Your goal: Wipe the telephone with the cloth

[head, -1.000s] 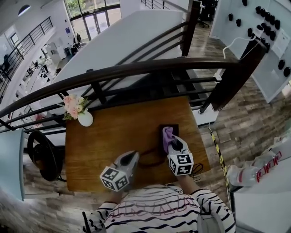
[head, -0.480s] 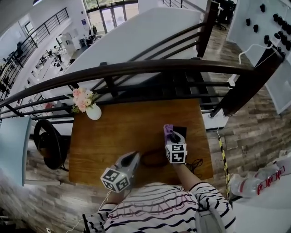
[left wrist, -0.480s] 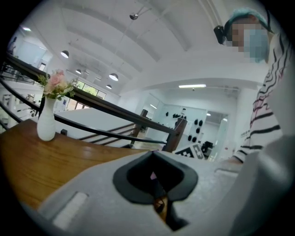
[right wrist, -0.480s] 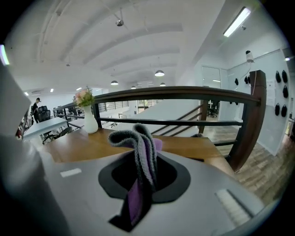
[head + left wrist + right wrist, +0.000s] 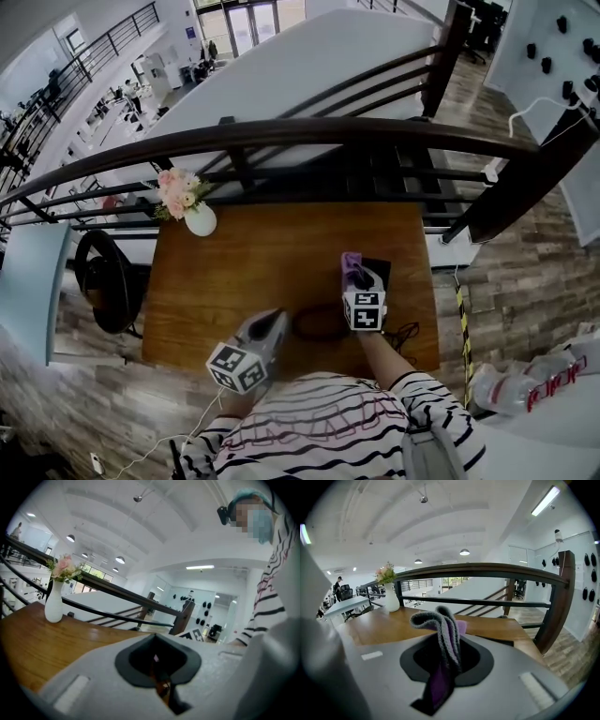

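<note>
A black telephone point(image 5: 378, 271) lies at the right side of the wooden table point(image 5: 244, 272); its dark edge point(image 5: 499, 641) shows in the right gripper view. My right gripper point(image 5: 359, 278) is over the phone's left part, shut on a purple and grey cloth point(image 5: 351, 263) that sticks up folded from the jaws point(image 5: 440, 620). The phone's coiled cord point(image 5: 319, 322) lies between the two grippers. My left gripper point(image 5: 273, 323) hovers near the table's front edge, left of the cord, jaws together and holding nothing point(image 5: 157, 660).
A white vase with pink flowers point(image 5: 197, 217) stands at the table's far left corner point(image 5: 53, 605). A dark curved railing point(image 5: 309, 136) runs right behind the table. A black chair point(image 5: 108, 281) sits left of it. Thin cables point(image 5: 405, 336) hang at the front right edge.
The right gripper with the cloth has slid a little across the telephone. The left gripper has stayed where it was. The head view has shifted.
</note>
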`<state>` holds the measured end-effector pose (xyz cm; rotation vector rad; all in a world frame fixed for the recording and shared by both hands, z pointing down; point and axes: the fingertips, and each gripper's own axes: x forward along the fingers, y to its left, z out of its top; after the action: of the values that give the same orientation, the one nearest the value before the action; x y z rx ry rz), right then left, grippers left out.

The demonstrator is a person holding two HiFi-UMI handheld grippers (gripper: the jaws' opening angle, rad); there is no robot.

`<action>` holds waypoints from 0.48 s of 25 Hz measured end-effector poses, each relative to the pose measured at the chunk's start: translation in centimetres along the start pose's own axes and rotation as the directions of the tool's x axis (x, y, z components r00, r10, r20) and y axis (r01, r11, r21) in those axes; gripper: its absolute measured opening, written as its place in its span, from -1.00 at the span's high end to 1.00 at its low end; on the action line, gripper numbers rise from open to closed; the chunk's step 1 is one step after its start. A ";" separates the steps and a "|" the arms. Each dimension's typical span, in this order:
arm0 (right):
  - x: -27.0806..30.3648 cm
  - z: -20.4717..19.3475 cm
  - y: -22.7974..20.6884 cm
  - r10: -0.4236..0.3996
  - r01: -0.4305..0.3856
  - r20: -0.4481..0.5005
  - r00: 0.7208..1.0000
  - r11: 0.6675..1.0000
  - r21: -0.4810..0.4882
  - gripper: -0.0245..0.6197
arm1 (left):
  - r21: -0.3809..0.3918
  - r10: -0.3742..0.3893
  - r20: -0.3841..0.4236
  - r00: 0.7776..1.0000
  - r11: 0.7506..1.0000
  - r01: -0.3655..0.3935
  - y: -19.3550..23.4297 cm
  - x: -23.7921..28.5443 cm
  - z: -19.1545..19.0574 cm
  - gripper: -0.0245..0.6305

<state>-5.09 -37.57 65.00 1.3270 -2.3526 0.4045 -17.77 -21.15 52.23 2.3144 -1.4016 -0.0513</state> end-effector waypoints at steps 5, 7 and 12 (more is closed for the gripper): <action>-0.4 -0.3 -0.7 -0.005 0.005 0.005 1.000 1.000 0.011 0.76 | 0.007 -0.037 -0.007 0.999 0.999 0.037 -1.0 1.1 -0.4 0.93; -0.7 -0.6 -1.4 -0.014 0.014 0.005 1.000 1.000 0.019 0.76 | 0.008 -0.048 -0.011 0.999 0.999 0.048 -1.4 1.4 -0.5 0.93; -1.8 -1.1 -3.5 -0.042 0.041 0.000 0.999 0.999 0.035 0.76 | 0.010 -0.066 -0.020 0.998 0.998 0.066 -2.3 2.0 -0.8 0.93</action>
<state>-1.04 -37.51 65.29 1.3898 -2.3248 0.4340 -14.67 -21.71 52.46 2.3638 -1.3188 -0.0410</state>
